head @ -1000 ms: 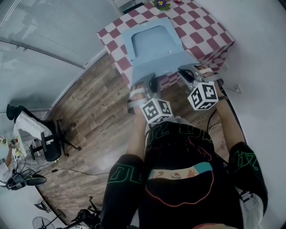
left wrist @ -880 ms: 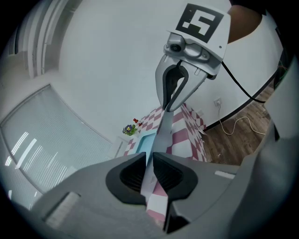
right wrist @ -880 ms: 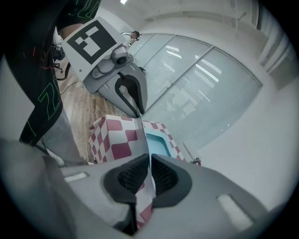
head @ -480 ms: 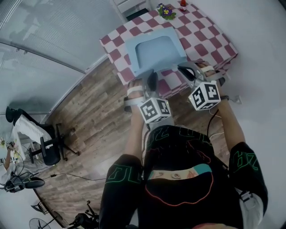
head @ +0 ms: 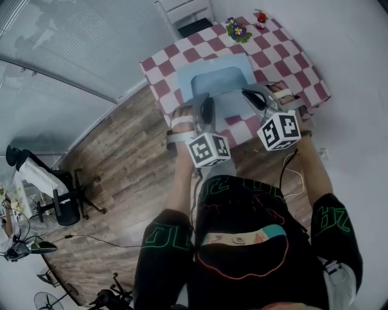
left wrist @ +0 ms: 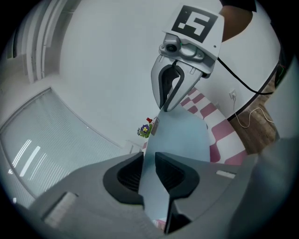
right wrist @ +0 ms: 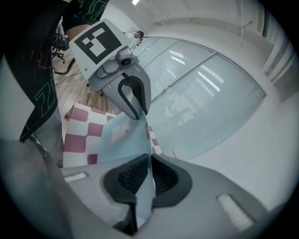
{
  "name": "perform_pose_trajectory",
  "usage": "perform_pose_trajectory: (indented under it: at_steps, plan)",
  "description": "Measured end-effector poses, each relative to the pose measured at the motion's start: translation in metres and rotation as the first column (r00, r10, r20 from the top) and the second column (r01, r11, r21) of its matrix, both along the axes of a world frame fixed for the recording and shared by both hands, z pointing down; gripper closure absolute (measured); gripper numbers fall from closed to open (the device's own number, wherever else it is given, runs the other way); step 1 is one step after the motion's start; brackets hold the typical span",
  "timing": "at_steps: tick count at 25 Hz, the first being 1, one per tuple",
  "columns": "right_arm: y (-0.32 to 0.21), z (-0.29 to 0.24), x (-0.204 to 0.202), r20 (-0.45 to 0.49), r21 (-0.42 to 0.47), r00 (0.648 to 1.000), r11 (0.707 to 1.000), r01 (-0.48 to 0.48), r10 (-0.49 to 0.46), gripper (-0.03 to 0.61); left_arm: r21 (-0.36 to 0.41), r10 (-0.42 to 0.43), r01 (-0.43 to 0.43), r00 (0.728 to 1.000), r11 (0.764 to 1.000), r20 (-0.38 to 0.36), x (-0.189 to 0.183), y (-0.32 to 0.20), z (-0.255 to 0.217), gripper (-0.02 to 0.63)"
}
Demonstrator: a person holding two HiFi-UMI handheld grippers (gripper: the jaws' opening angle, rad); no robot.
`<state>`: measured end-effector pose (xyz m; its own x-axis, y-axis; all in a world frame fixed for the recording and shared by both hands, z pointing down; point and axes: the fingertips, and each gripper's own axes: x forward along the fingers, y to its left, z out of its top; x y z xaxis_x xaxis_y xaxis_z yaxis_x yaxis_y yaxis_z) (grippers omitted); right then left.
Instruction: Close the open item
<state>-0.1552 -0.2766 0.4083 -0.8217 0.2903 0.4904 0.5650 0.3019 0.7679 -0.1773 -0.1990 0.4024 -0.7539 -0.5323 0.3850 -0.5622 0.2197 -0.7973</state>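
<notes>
- Just changed: left gripper (left wrist: 148, 175) is letting go. Its jaws are opening w/ the lid (left wrist: 180, 135) edge between them, and the pads look to be off it.
- Right gripper (right wrist: 149, 175) is clamped tight on the same thin lid edge, so it's the only grip left.
- Task thing: light-blue item (head: 219, 82) lies on the checkered worktop (head: 291, 60), near the front edge, directly ahead of the person. Both grippers are at its near side, left at one end and right at the other.
- Meaning for the task (judgement): releasing one side suggests the lid is down or nearly down and the closing step is wrapping up. Can't tell from any view whether the lid actually meets the base. The head view is too steep and the gripper views look along the panel.
- If it isn't seated, the right gripper alone has to finish the push, w/ some risk of the lid twisting on a one-sided hold.
- Vs the earliest head view: the lid faced up toward the camera then and looked large and tilted. Now it sits lower and flatter on the worktop.
- More of the worktop shows beyond the item now: flower pot (head: 238, 28) and a small red thing (head: 261, 18) at the far edge, neither fully in view before.
- Both grippers have gone fwd and down w/ the lid and sit over the worktop.
- Office chair (head: 66, 200) on the wood floor is roughly where it was, so part of the shift is prob. head movement.
</notes>
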Motion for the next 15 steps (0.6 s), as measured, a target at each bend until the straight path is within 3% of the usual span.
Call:
perform_pose_trajectory:
  at_steps: [15]
  plan:
    - [-0.018,0.029,-0.118,-0.134,0.020,0.991,1.000,-0.007,0.010,0.552,0.000,0.040,-0.040,0.994,0.999,-0.098,-0.118,-0.019,0.030,0.503]
